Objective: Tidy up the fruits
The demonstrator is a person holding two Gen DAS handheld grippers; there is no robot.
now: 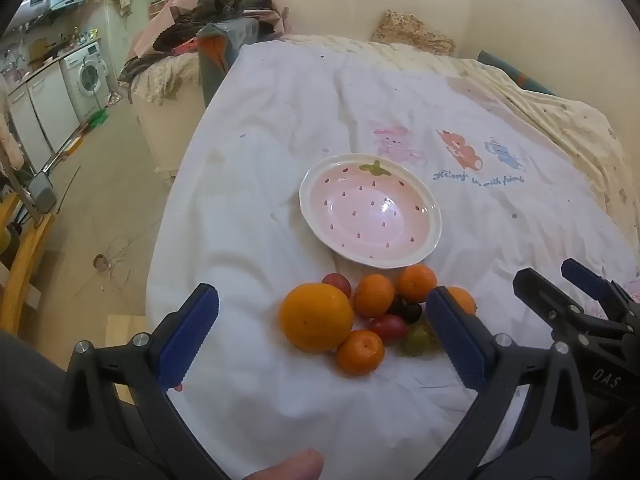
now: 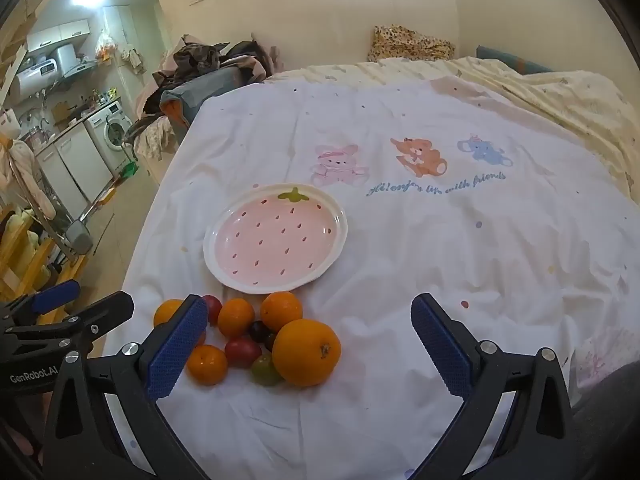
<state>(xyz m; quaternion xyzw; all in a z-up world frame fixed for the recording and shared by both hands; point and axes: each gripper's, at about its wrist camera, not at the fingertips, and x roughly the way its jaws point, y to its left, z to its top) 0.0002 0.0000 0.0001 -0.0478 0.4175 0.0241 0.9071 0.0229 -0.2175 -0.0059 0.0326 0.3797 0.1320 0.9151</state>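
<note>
Both sets of jaws stand spread wide with nothing between the pads: the left gripper [image 1: 320, 344] hangs above the near edge of the fruit pile, and the right gripper [image 2: 308, 344] hangs beside it, its left finger overlapping the pile's left side in its own view. Each gripper shows at the edge of the other's view, so they are side by side and near each other. A fingertip [image 1: 296, 466] of the person shows at the bottom of the left wrist view.

On the white bedsheet [image 1: 260, 184] the fruits lie bunched together, touching one another. Nearest in the left view are a small tangerine [image 1: 359, 352] and the large orange [image 1: 316, 317], with a green grape or small tomato [image 1: 416, 339] and a red cherry tomato [image 1: 388, 327] just beside them. Behind these sit dark grapes [image 1: 406, 310], three more tangerines [image 1: 374, 295] [image 1: 416, 283] [image 1: 462, 300] and another red one [image 1: 337, 284].

Just beyond the pile, almost touching it, is the pink strawberry-pattern plate [image 1: 370, 208], which holds no fruit. Farther up, the sheet carries three printed cartoon animals [image 2: 418, 156] over a line of blue script. At the far end lie a cream blanket [image 2: 560, 96] and a floral pillow [image 2: 410, 44]; off to the left a washing machine [image 2: 114, 132] stands in a kitchen area
</note>
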